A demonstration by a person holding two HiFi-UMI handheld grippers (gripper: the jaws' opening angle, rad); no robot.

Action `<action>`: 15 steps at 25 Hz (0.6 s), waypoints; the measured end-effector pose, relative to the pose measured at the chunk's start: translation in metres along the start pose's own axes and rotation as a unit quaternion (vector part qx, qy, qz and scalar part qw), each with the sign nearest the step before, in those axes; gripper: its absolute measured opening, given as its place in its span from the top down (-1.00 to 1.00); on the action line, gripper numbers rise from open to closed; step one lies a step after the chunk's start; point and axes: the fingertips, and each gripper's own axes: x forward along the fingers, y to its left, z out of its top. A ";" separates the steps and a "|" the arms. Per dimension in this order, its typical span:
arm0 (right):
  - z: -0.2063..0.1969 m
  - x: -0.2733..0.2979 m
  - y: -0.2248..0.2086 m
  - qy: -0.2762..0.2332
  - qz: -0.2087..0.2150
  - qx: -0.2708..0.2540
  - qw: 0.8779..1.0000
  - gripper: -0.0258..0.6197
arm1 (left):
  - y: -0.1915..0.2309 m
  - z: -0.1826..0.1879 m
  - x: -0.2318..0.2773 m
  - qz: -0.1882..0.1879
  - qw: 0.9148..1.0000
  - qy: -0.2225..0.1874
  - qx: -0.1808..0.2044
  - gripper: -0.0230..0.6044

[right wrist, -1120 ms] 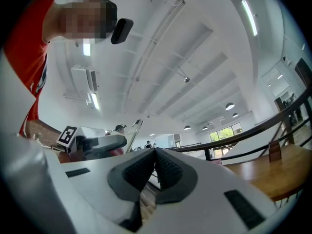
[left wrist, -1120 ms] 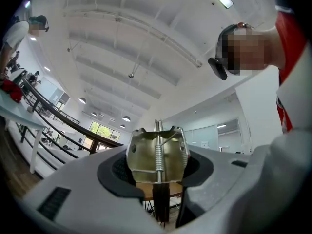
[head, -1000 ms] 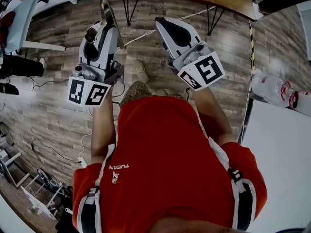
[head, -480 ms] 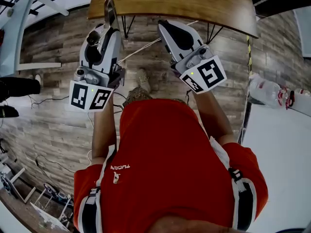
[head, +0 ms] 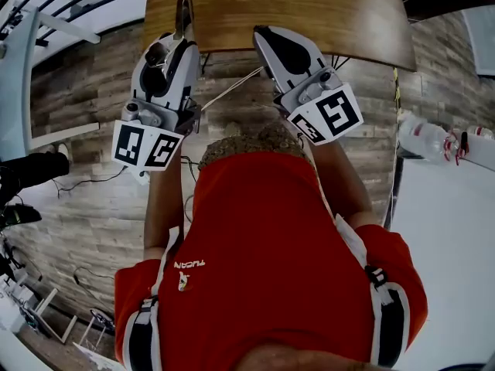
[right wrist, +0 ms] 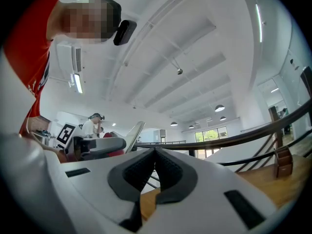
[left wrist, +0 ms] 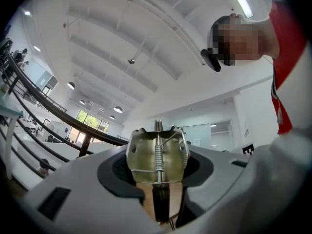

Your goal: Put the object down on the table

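Note:
My left gripper is shut on a flat metal clip with a coil spring. In the head view the clip sticks out past the jaws, over the near edge of the wooden table. Seen in the left gripper view, the clip stands upright between the dark pads of my left gripper, against the ceiling. My right gripper hovers beside it at the table's near edge. Its tips meet with nothing between them, as the right gripper view shows.
Black hairpin legs hold up the table above a wood-plank floor. A white cable runs under the table. Plastic bottles lie at the right beside a white surface. A white bench stands at the left.
Both grippers have come closer to the wooden table. The clip's tip now lies over the tabletop rather than over the floor. Neither grip has changed.

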 end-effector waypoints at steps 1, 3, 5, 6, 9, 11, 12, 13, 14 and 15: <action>-0.001 0.011 -0.009 0.004 -0.002 -0.001 1.000 0.84 | 0.011 0.000 0.010 0.000 1.000 0.004 -0.003 0.31; -0.003 0.030 -0.027 0.008 -0.007 -0.001 1.000 0.84 | 0.030 0.001 0.029 0.001 1.000 0.010 -0.008 0.31; -0.005 0.040 -0.039 0.009 -0.008 -0.002 1.000 0.84 | 0.041 -0.001 0.040 0.003 1.000 0.014 -0.011 0.31; -0.006 0.042 -0.043 0.009 -0.007 -0.004 1.000 0.84 | 0.044 -0.002 0.043 0.004 1.000 0.015 -0.012 0.31; -0.010 0.047 -0.057 0.010 0.000 -0.009 1.000 0.84 | 0.049 -0.008 0.057 0.012 1.000 0.017 -0.011 0.31; -0.013 0.052 -0.070 0.009 0.005 -0.008 1.000 0.84 | 0.053 -0.013 0.069 0.019 1.000 0.018 -0.008 0.31; -0.015 0.055 -0.077 0.009 0.008 -0.007 1.000 0.84 | 0.056 -0.015 0.075 0.022 1.000 0.019 -0.008 0.31; -0.017 0.058 -0.084 0.009 0.011 -0.006 1.000 0.84 | 0.058 -0.018 0.081 0.025 0.999 0.020 -0.007 0.31; -0.019 0.062 -0.091 0.009 0.014 -0.007 1.000 0.84 | 0.061 -0.021 0.088 0.028 0.999 0.022 -0.006 0.31; -0.020 0.065 -0.097 0.010 0.018 -0.011 1.000 0.84 | 0.064 -0.024 0.094 0.031 0.999 0.023 -0.005 0.31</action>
